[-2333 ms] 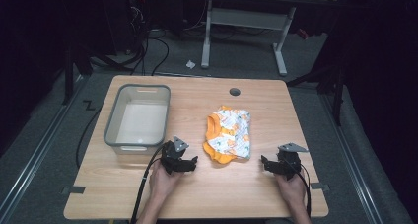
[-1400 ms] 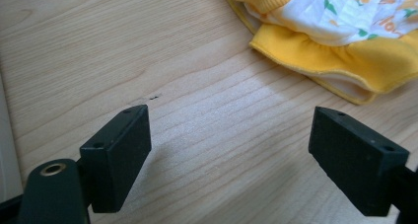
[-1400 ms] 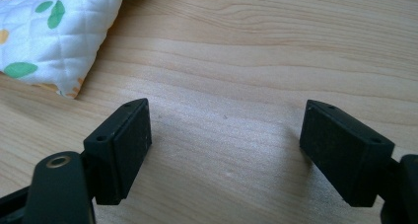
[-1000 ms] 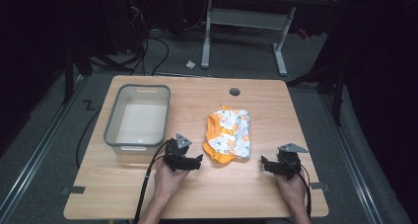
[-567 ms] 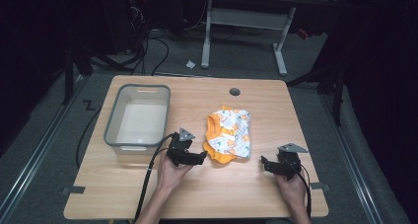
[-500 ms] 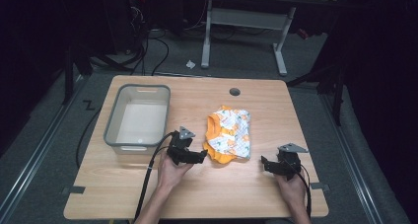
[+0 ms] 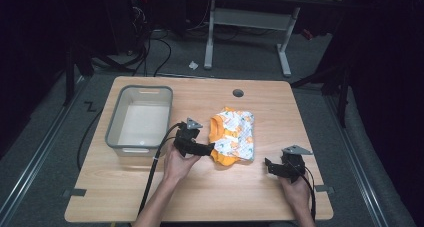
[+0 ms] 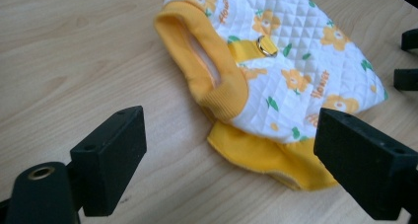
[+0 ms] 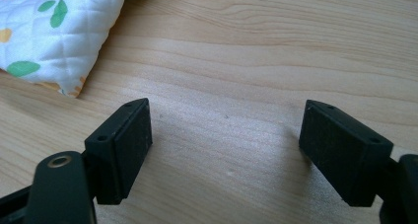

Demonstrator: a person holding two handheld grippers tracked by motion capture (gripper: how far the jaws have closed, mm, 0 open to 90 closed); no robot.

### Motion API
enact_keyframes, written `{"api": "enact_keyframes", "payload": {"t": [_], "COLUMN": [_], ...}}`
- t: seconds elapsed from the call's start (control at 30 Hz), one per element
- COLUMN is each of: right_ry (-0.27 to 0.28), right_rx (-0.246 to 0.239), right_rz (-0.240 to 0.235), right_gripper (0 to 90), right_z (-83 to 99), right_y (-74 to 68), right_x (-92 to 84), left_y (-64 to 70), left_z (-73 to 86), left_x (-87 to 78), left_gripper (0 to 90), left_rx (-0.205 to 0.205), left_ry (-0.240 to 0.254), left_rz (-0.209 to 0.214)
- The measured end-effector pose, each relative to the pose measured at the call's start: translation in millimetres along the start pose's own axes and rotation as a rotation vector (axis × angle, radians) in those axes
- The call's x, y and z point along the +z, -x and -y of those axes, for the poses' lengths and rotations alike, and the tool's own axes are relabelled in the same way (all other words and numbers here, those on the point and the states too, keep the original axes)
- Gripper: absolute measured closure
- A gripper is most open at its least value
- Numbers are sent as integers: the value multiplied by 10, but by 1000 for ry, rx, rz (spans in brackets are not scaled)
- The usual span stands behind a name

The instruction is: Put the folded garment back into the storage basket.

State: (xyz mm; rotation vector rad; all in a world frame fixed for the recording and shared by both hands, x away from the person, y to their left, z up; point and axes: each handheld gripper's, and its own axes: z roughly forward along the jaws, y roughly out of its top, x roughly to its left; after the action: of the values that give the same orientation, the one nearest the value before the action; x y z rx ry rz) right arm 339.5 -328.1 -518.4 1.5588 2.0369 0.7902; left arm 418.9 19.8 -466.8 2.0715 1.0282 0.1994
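left tongs [image 7: 209,147] now nearer the quilted vest [image 7: 234,135], both tongs apart; grey bin [image 7: 140,119] just left.

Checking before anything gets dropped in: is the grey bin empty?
Empty. The high view shows the bin's bare pale floor, with the garment lying on the table beside it.

Garment [image 8: 276,81]: white quilted, orange flowers, yellow trim; bin [image 7: 116,124] grey.

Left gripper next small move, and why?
Probably ease the left gripper forward and shut on the yellow ribbed edge of the quilted garment: its jaws stand open just short of that edge, holding nothing. The right gripper sits open, apart on the table.
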Motion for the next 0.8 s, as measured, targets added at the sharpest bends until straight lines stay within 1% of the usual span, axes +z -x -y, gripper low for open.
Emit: {"api": "enact_keyframes", "payload": {"t": [0.03,0.13,0.2,0.23,0.3,0.33,0.4,0.47,0.5,0.57,0.63,0.7,0.8], "right_ry": [0,1,0,0,0,0,0,0,0,0,0,0,0], "right_rx": [0,0,0,0,0,0,1,2,1,1,2,2,2], "right_rz": [1,1,1,1,1,1,1,2,2,2,3,3,3], "right_gripper": [205,205,205,205,205,205,205,205,205,205,205,205,205], "right_z": [0,0,0,1,1,1,0,0,0,0,0,0,0], "right_y": [-1,0,0,0,-1,0,-1,-1,-1,-1,-2,-2,-2], "right_x": [0,0,0,0,0,0,0,0,0,0,0,1,0], "left_y": [-2,-9,-21,-23,-16,-16,-23,-36,-46,-52,-51,-54,-27], "left_z": [-20,-73,-96,-109,-125,-137,-172,-206,-224,-260,-298,-328,-367], "left_x": [15,58,78,99,130,145,169,182,192,228,281,328,395], "left_gripper": [130,130,136,142,142,142,141,138,139,135,134,133,124], "left_rx": [3,4,-2,5,18,20,15,2,-6,-3,13,4,6], "left_ry": [-10,-14,-2,-17,-30,-37,-39,-26,-27,-35,-54,-58,-65], "left_rz": [-1,0,2,-7,-21,-22,-20,-14,-11,-21,-47,-44,-39]}}
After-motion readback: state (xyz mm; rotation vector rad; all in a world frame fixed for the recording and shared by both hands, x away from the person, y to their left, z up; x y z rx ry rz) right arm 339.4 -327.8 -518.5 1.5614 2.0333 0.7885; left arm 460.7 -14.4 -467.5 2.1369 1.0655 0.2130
